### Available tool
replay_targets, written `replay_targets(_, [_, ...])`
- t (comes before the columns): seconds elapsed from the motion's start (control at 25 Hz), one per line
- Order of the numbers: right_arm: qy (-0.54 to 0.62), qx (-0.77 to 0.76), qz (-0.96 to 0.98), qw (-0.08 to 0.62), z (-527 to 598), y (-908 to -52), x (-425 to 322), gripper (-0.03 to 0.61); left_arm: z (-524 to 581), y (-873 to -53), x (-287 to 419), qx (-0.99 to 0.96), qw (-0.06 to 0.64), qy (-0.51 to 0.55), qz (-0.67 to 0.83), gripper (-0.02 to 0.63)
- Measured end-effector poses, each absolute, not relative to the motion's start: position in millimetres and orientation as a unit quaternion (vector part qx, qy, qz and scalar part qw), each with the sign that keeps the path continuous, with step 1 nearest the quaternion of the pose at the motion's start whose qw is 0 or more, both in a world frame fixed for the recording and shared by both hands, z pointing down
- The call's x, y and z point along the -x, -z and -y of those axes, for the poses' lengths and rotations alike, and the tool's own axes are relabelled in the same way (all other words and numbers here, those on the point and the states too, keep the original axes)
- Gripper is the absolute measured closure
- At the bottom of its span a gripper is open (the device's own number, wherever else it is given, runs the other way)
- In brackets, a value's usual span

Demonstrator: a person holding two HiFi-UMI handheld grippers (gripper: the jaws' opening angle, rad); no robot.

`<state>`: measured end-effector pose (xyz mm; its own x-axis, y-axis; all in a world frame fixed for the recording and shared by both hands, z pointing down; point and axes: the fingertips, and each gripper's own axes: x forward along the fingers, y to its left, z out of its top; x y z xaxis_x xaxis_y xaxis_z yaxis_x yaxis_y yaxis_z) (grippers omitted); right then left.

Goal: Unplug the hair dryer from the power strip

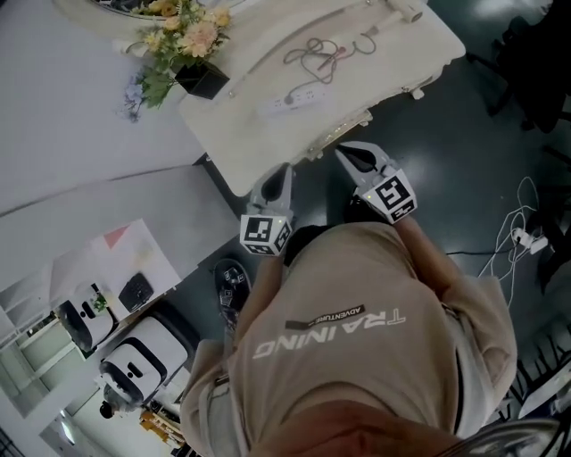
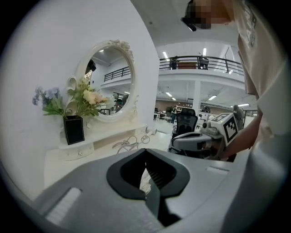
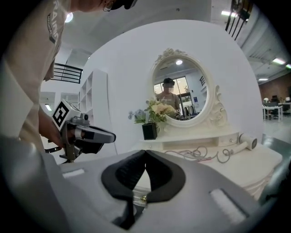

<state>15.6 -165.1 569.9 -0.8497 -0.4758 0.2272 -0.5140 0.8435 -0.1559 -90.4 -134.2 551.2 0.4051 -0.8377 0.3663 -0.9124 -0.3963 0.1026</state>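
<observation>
Showing hair dryer [image 1: 406, 11] cropped, power strip [image 1: 290, 100] faint

The hair dryer [image 1: 403, 9] is white, with a short round barrel and a handle. It lies on its side at the far right end of the white bench [image 1: 241, 152], close to the rear edge.

Its thin dark cord [image 1: 314, 55] lies in loose tangled loops on the bench top, between the hair dryer and the power strip [image 1: 290, 101].

The power strip is a white elongated bar. It lies flat near the front edge of the bench, well apart from the hair dryer. Whether the plug is seated in a socket cannot be made out.
</observation>
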Motion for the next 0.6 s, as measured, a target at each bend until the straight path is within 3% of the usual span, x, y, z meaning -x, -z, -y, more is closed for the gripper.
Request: replay_targets(0.6, [-0.118,-0.277,0.945,0.128,221.7,-596.0,25.6,0.575,200.9,-584.8,124.2,-0.853,0.134,-0.156,0.480,0.606])
